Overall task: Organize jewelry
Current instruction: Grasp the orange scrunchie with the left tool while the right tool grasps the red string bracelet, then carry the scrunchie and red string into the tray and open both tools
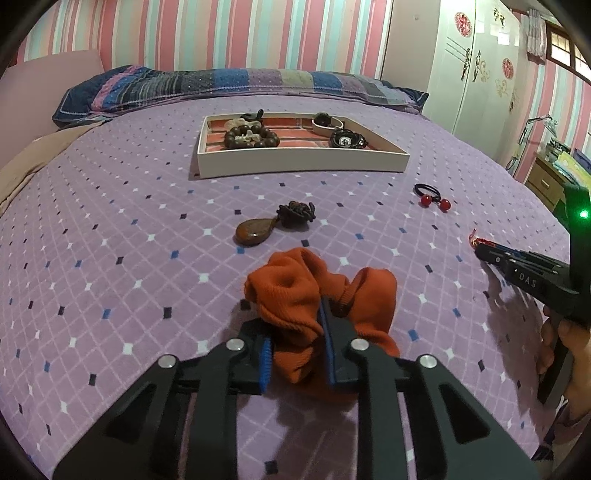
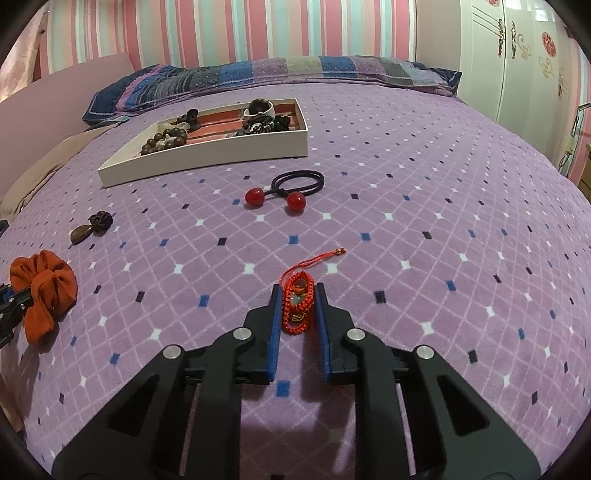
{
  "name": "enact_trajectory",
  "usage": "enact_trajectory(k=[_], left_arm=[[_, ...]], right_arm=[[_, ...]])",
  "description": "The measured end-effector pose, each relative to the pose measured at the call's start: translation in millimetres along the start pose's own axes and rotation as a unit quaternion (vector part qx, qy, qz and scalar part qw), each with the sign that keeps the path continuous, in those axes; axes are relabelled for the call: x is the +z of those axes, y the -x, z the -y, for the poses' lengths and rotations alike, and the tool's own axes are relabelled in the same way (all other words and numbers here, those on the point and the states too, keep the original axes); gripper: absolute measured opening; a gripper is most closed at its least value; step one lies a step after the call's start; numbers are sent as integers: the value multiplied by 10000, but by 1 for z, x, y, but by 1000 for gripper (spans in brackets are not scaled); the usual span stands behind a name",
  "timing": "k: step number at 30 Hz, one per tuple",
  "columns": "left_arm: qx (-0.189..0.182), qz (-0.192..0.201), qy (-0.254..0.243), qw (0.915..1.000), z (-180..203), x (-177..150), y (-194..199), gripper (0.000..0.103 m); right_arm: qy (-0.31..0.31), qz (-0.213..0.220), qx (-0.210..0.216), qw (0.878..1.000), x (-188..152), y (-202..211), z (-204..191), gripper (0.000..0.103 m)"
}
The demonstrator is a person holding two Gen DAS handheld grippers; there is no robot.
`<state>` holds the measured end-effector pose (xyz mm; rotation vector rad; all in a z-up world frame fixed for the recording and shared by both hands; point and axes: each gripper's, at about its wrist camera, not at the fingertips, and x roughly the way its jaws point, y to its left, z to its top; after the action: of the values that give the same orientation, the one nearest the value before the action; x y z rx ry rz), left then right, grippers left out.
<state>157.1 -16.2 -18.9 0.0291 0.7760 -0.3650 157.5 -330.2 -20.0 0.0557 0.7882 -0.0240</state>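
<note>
Blue-padded fingers [image 1: 264,356] of the left gripper [image 1: 295,332] are pressed in on an orange scrunchie [image 1: 317,295], which bulges up and out betw. them, low over the purple diamond-print bedspread [image 1: 110,258]. Right gripper [image 2: 297,306] has its blue pads [image 2: 274,332] narrowed around a red woven charm bracelet [image 2: 297,304], w/ both pads touching its sides; a red cord w/ a small gold bead [image 2: 340,252] trails ahead of it on the cover. Just beyond the scrunchie lies a brown teardrop pendant w/ a dark knotted cord [image 1: 275,221]. Farther right, near the right gripper, sits a black hair tie w/ two red beads [image 2: 284,190]. Well beyond, toward the pillows, is a shallow white tray [image 1: 295,160] w/ a brick-pattern floor, holding a wooden bead bracelet [image 1: 251,137] on its left side and dark pieces, incl. a black scrunchie-like item [image 1: 347,139], on its right. Striped patchwork pillow [image 1: 229,83] runs along the pink-and-teal striped wall [image 1: 221,33]; white wardrobe [image 1: 476,74] stands at far right
</note>
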Motion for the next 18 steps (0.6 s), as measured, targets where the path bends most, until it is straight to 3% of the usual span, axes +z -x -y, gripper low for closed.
enact_trajectory(k=[3,5,18], left_arm=[[-26,11,27,10000,-1,0,1,20],[-28,25,29,10000,-2,0,3,20],[13,220,163,9996,-10,29,13,18]], right_arm=[[-18,44,11,10000,0,2,1,17],[-40,85,19,10000,1,5,2,9],[-96,261,173,9995,19,11,4,9]])
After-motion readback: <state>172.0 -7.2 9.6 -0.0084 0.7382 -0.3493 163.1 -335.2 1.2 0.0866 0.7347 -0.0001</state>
